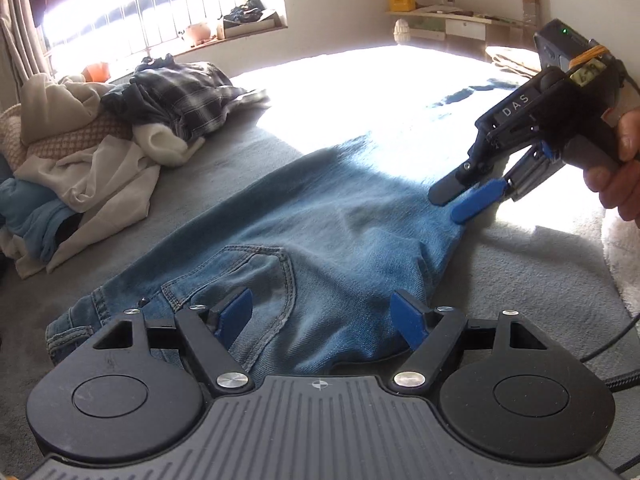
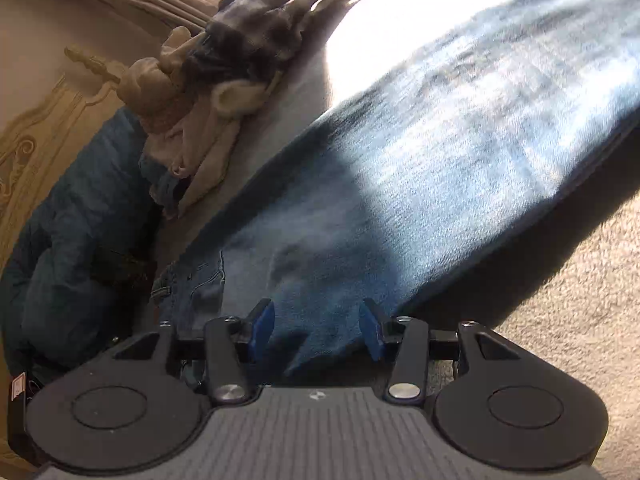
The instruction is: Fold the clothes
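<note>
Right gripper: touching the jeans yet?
Cannot tell. In the left wrist view the right gripper has its fingertips right at the edge of the jeans, jaws parted, but neither view plainly shows a contact or a gap.

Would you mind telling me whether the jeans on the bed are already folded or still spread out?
Spread out. The jeans lie lengthwise on the grey bed cover, back pocket up, the legs running away into the sunlight with no fold across them.
</note>
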`<control>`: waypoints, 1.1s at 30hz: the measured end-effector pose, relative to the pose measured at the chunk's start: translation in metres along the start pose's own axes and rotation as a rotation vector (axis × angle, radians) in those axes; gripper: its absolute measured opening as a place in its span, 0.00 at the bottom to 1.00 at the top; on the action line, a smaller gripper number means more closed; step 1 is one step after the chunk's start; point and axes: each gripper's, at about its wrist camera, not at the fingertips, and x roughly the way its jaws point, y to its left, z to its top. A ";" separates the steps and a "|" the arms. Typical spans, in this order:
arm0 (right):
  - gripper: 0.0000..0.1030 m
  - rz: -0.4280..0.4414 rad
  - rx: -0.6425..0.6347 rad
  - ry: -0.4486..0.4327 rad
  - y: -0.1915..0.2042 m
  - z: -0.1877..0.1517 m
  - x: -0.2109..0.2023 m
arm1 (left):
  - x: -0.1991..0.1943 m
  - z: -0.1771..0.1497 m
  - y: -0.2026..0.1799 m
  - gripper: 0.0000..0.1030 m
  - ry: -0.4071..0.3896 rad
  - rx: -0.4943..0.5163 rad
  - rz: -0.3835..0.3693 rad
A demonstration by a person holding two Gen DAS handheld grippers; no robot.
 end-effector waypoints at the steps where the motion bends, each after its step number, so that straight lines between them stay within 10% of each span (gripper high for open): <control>1: 0.48 0.025 0.060 0.027 -0.008 -0.001 0.005 | 0.000 0.001 -0.001 0.75 0.001 0.000 -0.010; 10: 0.48 0.122 0.198 0.044 -0.025 0.001 0.013 | 0.042 -0.006 -0.021 0.75 0.063 0.092 0.052; 22: 0.48 0.202 -0.073 -0.032 0.016 0.011 -0.015 | 0.030 -0.009 -0.017 0.75 0.084 0.026 0.057; 26: 0.45 -0.074 -0.289 -0.082 0.040 -0.001 -0.001 | 0.023 -0.012 -0.008 0.75 0.097 -0.065 0.049; 28: 0.24 -0.273 -0.412 -0.127 0.046 -0.006 -0.002 | 0.014 -0.013 0.001 0.75 0.099 -0.116 0.051; 33: 0.25 -0.274 -0.367 -0.246 0.038 0.002 -0.027 | -0.006 -0.016 0.037 0.75 0.099 -0.296 0.059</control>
